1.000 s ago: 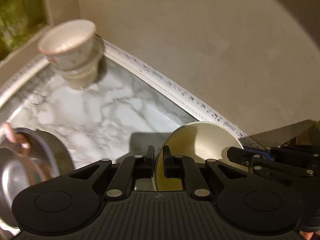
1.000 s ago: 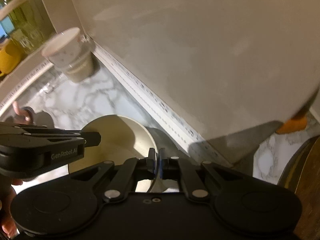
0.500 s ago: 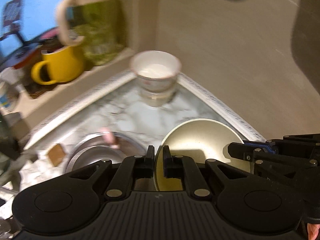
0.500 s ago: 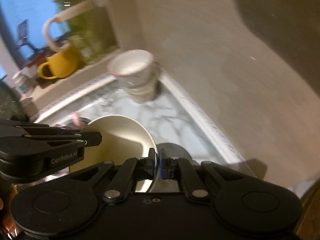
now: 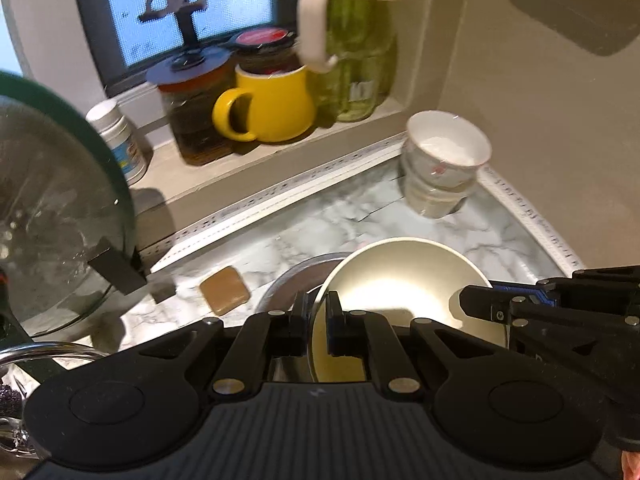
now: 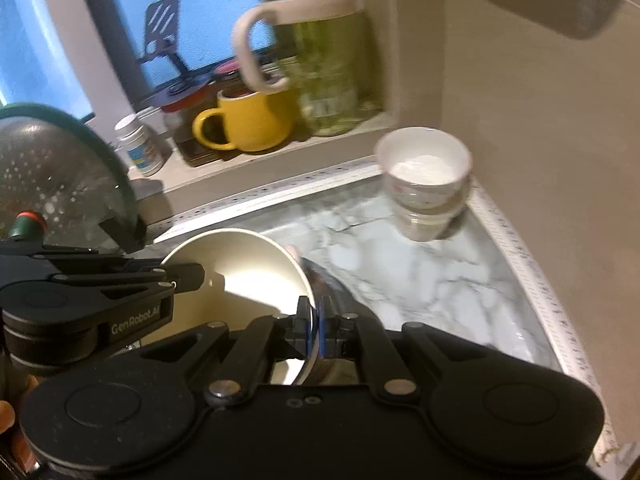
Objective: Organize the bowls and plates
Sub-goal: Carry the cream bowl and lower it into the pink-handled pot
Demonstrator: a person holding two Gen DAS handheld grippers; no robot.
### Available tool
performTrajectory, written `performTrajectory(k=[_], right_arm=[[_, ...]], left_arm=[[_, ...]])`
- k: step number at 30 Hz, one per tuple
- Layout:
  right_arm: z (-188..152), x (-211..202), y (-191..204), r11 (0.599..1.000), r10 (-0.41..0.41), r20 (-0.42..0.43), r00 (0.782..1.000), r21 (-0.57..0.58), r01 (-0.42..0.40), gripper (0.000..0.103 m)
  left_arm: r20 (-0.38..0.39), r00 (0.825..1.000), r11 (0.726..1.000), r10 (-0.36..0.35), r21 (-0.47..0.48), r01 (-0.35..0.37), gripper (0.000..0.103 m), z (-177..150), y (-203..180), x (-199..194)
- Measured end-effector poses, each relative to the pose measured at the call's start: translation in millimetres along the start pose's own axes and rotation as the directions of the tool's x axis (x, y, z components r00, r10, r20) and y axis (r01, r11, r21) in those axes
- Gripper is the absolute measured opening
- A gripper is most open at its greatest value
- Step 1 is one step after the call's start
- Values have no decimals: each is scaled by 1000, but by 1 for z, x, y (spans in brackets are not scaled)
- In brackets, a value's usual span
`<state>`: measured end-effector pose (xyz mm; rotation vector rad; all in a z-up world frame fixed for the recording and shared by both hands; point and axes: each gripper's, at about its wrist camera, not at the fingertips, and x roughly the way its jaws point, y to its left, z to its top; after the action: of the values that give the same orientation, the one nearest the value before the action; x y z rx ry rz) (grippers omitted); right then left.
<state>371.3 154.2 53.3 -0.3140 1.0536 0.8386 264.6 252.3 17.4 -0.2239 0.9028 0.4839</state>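
My left gripper (image 5: 316, 320) is shut on the left rim of a cream bowl (image 5: 404, 280), held above the marble counter (image 5: 304, 232). My right gripper (image 6: 314, 322) is shut on the same cream bowl (image 6: 240, 268) at its right rim; a steel bowl (image 6: 332, 292) shows just behind that rim and also in the left wrist view (image 5: 296, 276). The right gripper appears at the right edge of the left wrist view (image 5: 488, 308). A stack of small bowls (image 5: 442, 164), white one on top, stands in the far corner; it also shows in the right wrist view (image 6: 424, 184).
A window ledge holds a yellow mug (image 5: 268, 104), a green glass jug (image 5: 352, 40), dark jars (image 5: 192, 112) and a white bottle (image 5: 116, 140). A glass pot lid (image 5: 52, 216) leans at the left. A tan pad (image 5: 224, 290) lies on the counter. Walls close the right side.
Both grippers, still holding the cream bowl, have swung left. The view went from the bare wall to the window ledge and glass lid; the bowl stack now sits at the right.
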Motion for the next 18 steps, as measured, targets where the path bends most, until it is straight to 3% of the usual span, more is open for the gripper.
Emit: performTrajectory(k=[18], right_arm=[[-7, 61, 16, 1000, -21, -91, 996, 1, 21, 4]], left_arm=[[-49, 998, 998, 35, 53, -32, 8, -16, 8, 52]])
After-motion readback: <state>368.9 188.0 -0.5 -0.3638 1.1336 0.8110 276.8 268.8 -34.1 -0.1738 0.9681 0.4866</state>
